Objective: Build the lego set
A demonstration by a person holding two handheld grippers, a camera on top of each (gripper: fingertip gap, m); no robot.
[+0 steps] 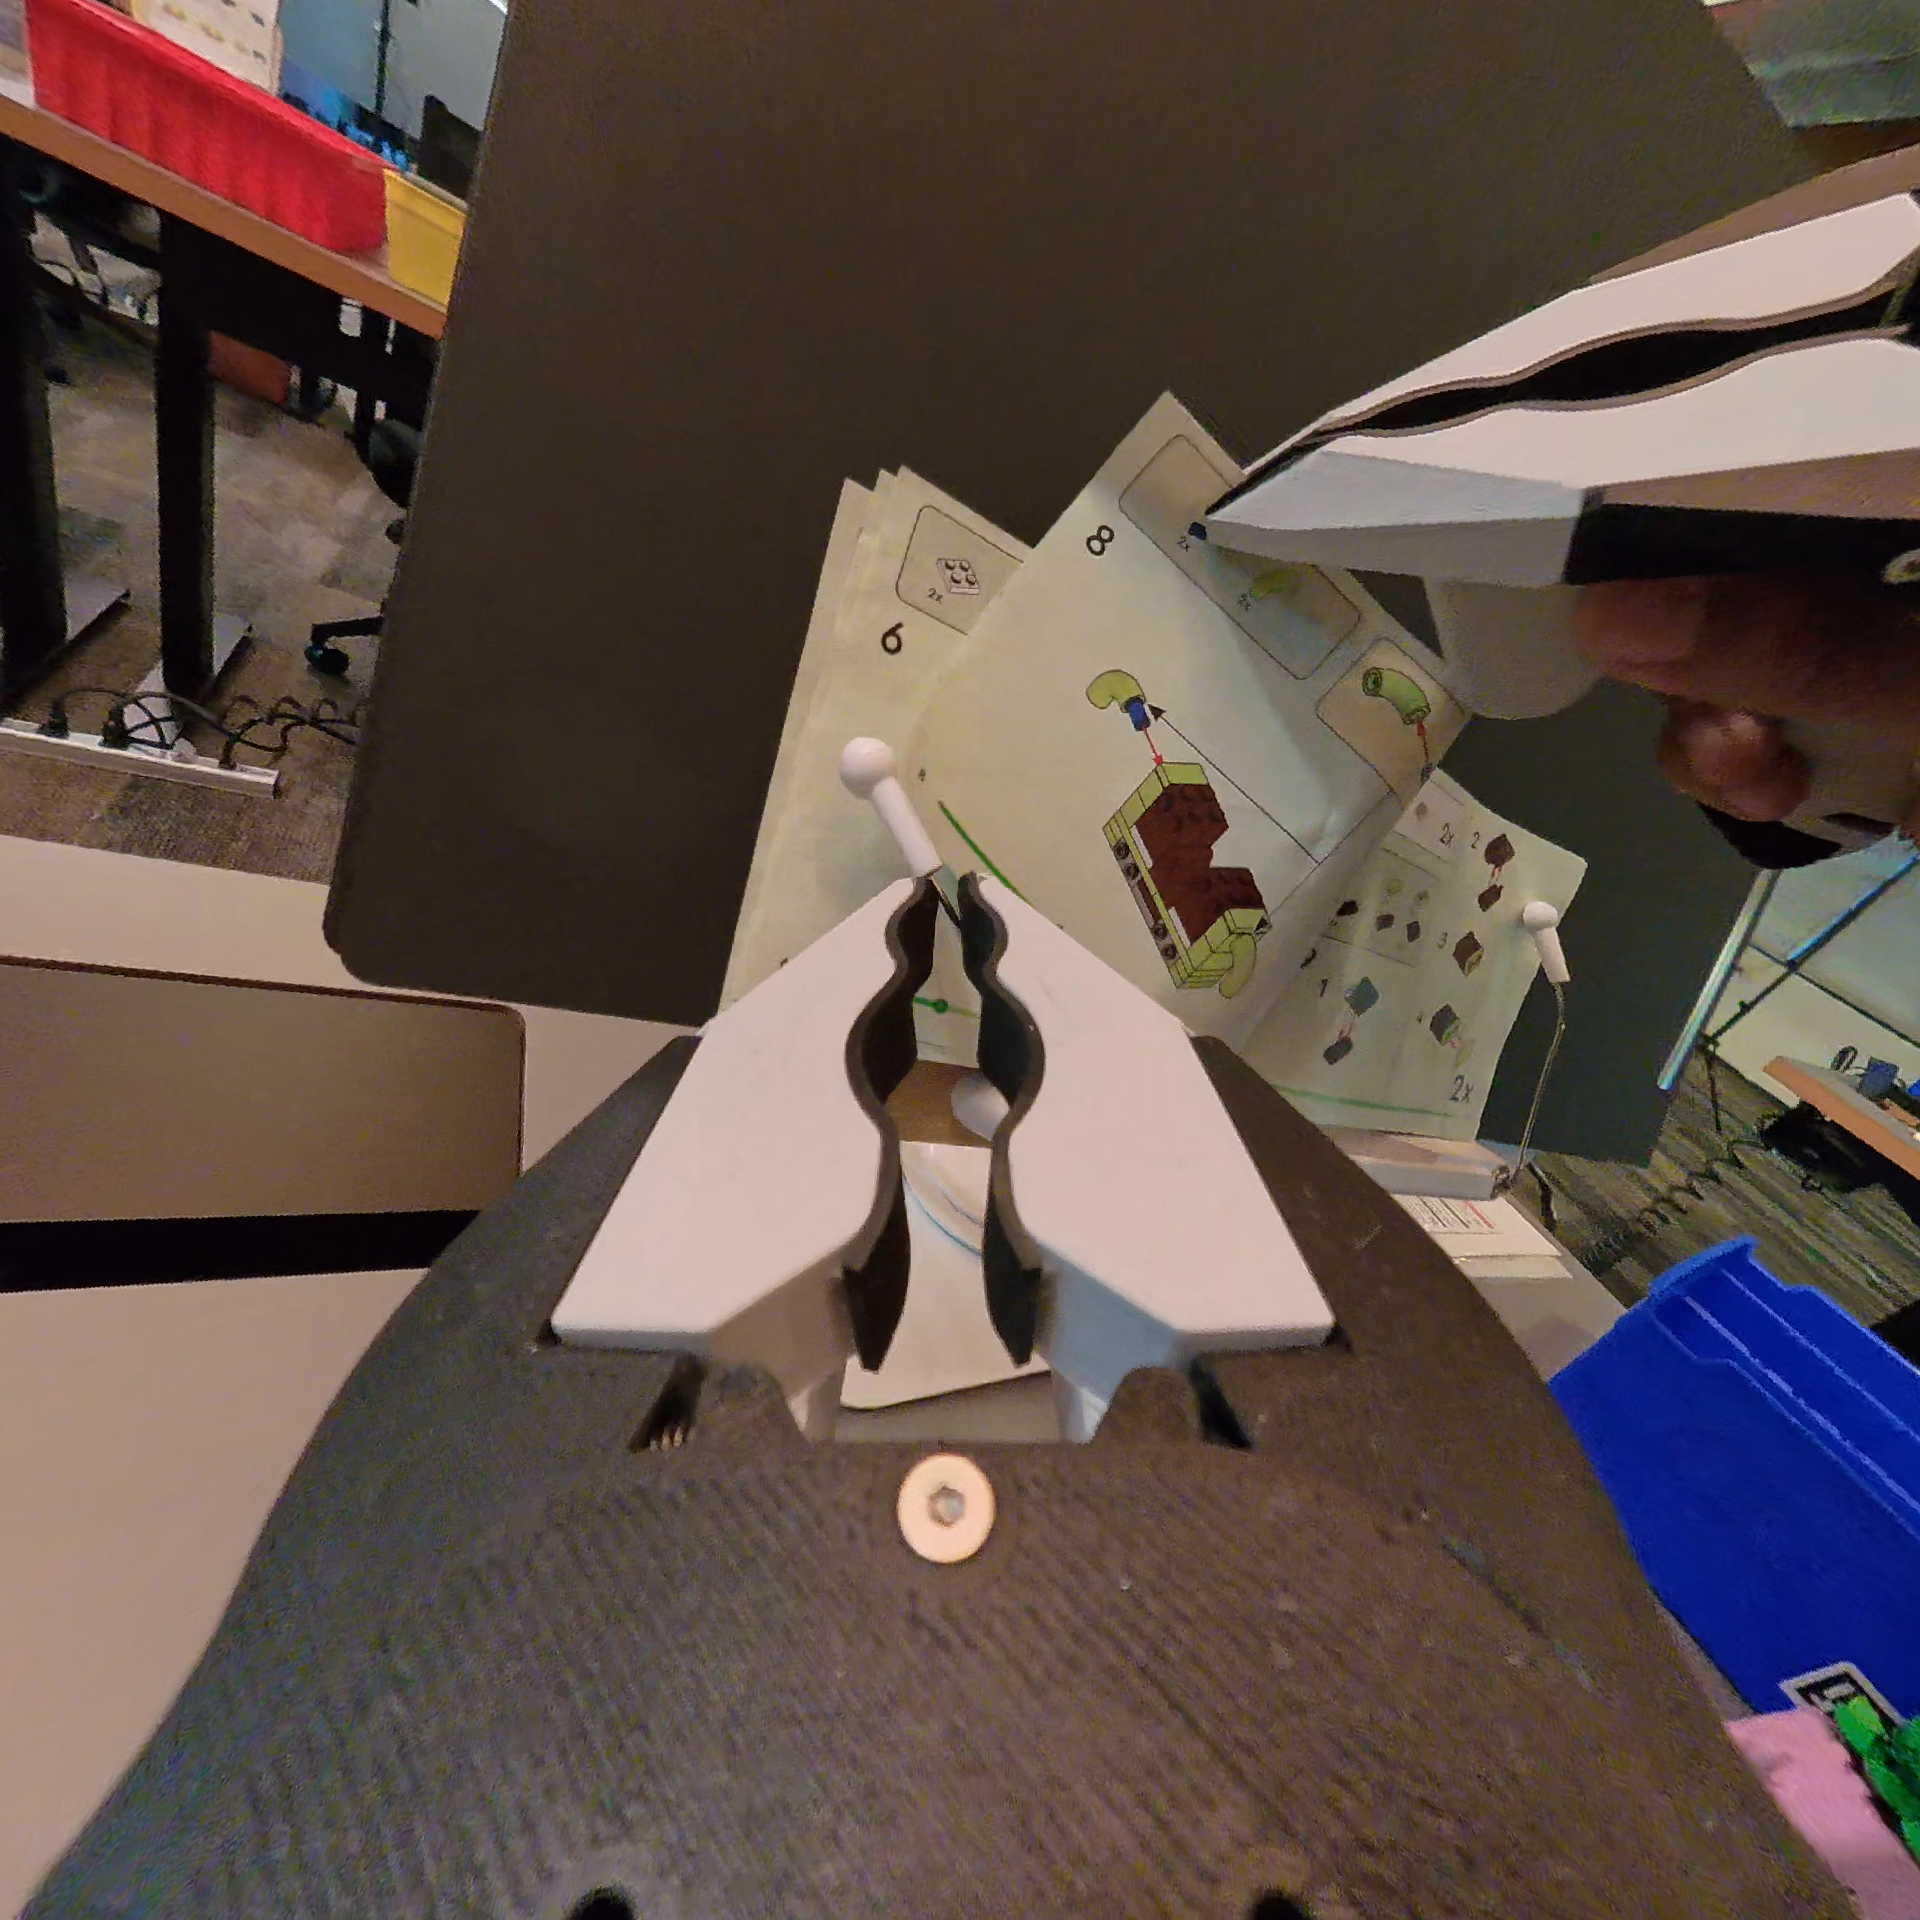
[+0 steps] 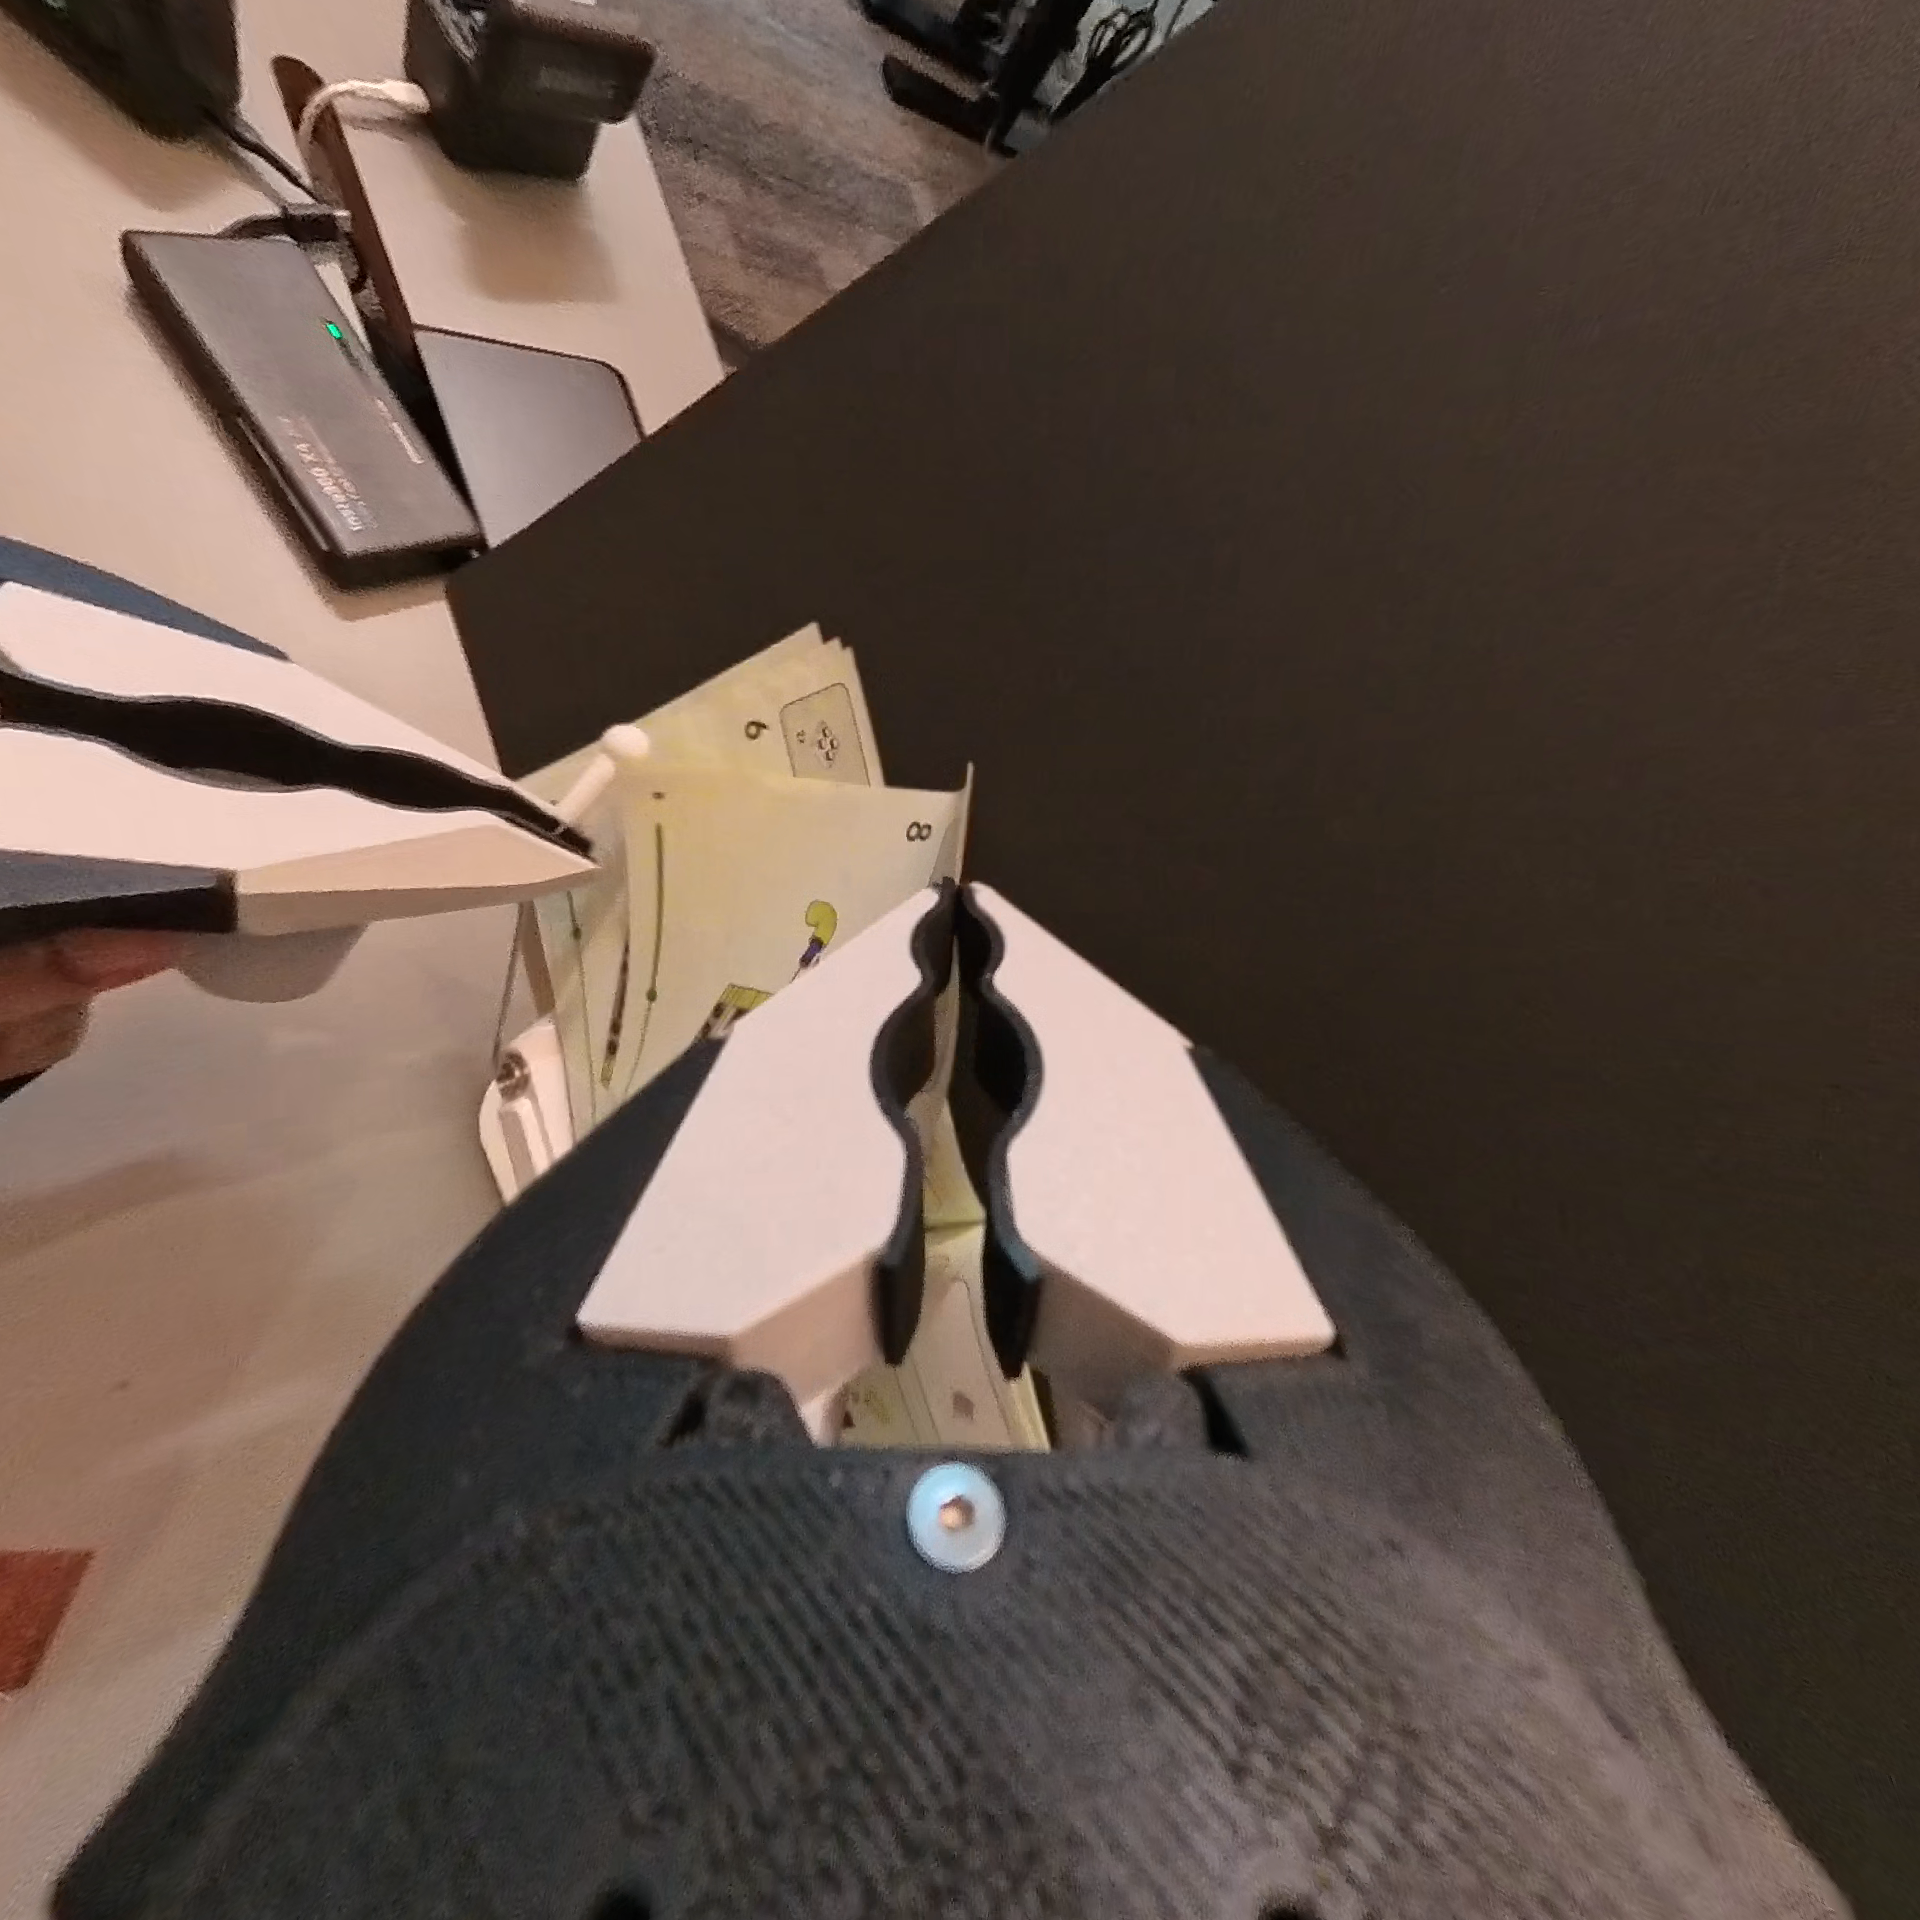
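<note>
The pale yellow instruction booklet (image 1: 1164,790) stands open on a white holder (image 1: 1434,1169) against a black board (image 1: 831,312). My left gripper (image 1: 943,883) is shut on the holder's left white ball-tipped page arm (image 1: 868,764). My right gripper (image 1: 1210,532) comes in from the upper right and is shut on the top corner of a booklet page. In the right wrist view the right gripper (image 2: 951,888) pinches the page edge of the booklet (image 2: 727,904), and the left gripper (image 2: 577,840) grips the ball-tipped arm (image 2: 623,746).
The holder's second ball-tipped arm (image 1: 1541,920) rests on the right page. A blue bin (image 1: 1766,1455) sits at the right with green bricks (image 1: 1881,1756) and something pink (image 1: 1808,1787) by it. A flat black device (image 2: 301,416) lies on the table at the left. The grippers' ends are close to 9 cm from one another.
</note>
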